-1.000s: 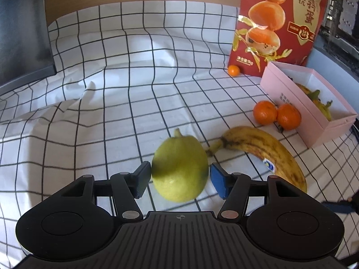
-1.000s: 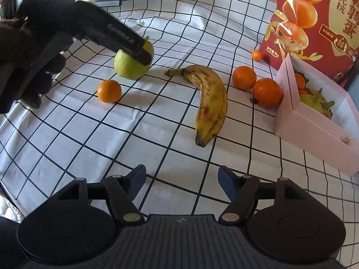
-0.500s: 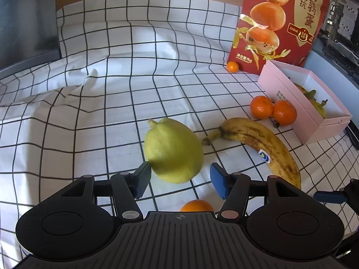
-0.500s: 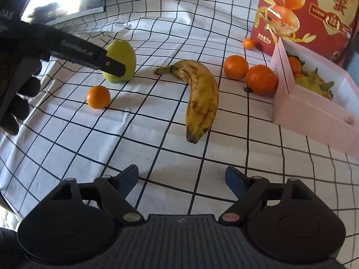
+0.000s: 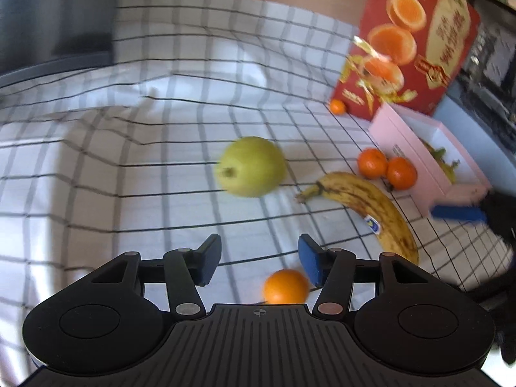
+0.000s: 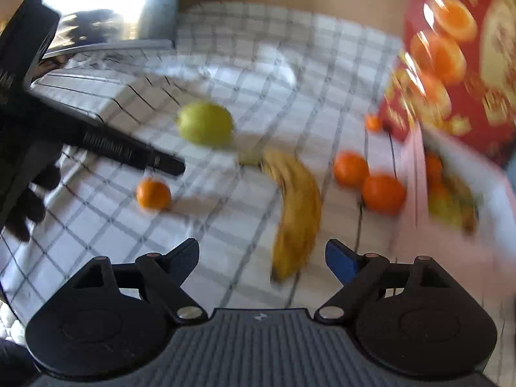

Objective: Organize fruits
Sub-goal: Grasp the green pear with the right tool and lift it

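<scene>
Cloth [image 5: 180,167]: white with a black grid, rumpled into folds at the far left, spread under all the fruit.
Red bag [image 5: 409,38]: stood upright at the far right edge, printed with halved orange-yolked eggs; large pale characters on it too blurred to read.
Pink box [image 5: 403,142]: lay open just in front of the bag, a small printed label on its near wall unreadable; yellow-green and orange fruit inside [image 6: 451,200].
Banana [image 5: 371,206]: speckled brown, flat on the cloth, stem toward the pear, a small blue sticker near its middle, wording illegible.
Pear [image 5: 251,166]: green, free on the cloth, well ahead of the left fingers, just left of the banana stem.
Two mandarins [image 5: 387,167]: touching each other, between banana and box wall.
Lone mandarin [image 5: 285,287]: close under the left gripper, partly hidden by its body.
Tiny orange [image 5: 337,106]: at the foot of the bag.
Left gripper [image 5: 259,262]: fingers apart, just been narrowing, gripping nothing; pale lettering along its side in the right view, blurred.
Right gripper [image 6: 262,256]: spread wide, empty, banana tip seen in the gap.
</scene>
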Motion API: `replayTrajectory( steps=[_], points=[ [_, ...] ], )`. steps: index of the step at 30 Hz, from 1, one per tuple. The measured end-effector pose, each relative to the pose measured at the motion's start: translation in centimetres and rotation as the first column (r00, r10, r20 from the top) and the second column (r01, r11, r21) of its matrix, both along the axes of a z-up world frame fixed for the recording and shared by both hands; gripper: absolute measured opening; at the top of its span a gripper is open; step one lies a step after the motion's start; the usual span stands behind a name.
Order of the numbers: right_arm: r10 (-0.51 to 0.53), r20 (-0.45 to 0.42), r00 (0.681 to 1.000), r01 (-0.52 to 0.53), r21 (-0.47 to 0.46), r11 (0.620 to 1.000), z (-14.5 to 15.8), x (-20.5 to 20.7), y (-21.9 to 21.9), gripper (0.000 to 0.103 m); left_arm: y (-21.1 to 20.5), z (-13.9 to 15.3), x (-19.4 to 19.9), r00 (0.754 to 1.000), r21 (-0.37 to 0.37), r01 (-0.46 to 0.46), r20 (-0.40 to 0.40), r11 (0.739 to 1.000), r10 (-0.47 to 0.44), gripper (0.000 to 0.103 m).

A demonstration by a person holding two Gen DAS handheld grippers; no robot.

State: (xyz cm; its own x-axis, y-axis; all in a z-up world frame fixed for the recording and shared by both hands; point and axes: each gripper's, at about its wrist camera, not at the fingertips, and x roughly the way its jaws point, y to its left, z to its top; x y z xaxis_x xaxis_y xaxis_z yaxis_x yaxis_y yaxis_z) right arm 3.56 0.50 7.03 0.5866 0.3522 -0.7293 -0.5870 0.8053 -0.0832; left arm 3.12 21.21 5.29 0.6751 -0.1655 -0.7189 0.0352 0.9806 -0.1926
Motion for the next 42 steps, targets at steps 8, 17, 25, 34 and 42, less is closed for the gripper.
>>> replayTrajectory(
  steps=[8,17,25,34,42],
  points=[
    [0.242,0.112,0.964,-0.229,-0.112,0.967,-0.8,6.6,10.1,0.085,4.1,0.1,-4.1,0.983,-0.069,-0.180,0.004,0.981,0.181,0.058],
    [0.498,0.222,0.838,-0.412,-0.341,0.845,-4.1,6.7,15.7,0.080,6.6,-0.1,-7.4,0.954,-0.094,-0.300,-0.012,0.949,0.300,0.058],
    [0.429,0.155,0.890,-0.385,-0.251,0.888,-4.6,10.9,17.5,0.069,6.7,0.3,-8.7,0.948,-0.081,-0.318,-0.011,0.945,0.318,0.058],
    [0.245,-0.033,0.969,-0.246,-0.045,0.968,-3.2,12.8,14.2,0.069,5.3,0.3,-7.3,0.975,-0.088,-0.219,0.016,0.972,0.221,0.058],
    [0.070,-0.296,0.953,0.019,0.287,0.958,-0.7,10.3,4.7,0.069,-0.9,-0.3,-4.3,1.000,-0.012,0.011,0.028,1.000,-0.011,0.058]
  ],
)
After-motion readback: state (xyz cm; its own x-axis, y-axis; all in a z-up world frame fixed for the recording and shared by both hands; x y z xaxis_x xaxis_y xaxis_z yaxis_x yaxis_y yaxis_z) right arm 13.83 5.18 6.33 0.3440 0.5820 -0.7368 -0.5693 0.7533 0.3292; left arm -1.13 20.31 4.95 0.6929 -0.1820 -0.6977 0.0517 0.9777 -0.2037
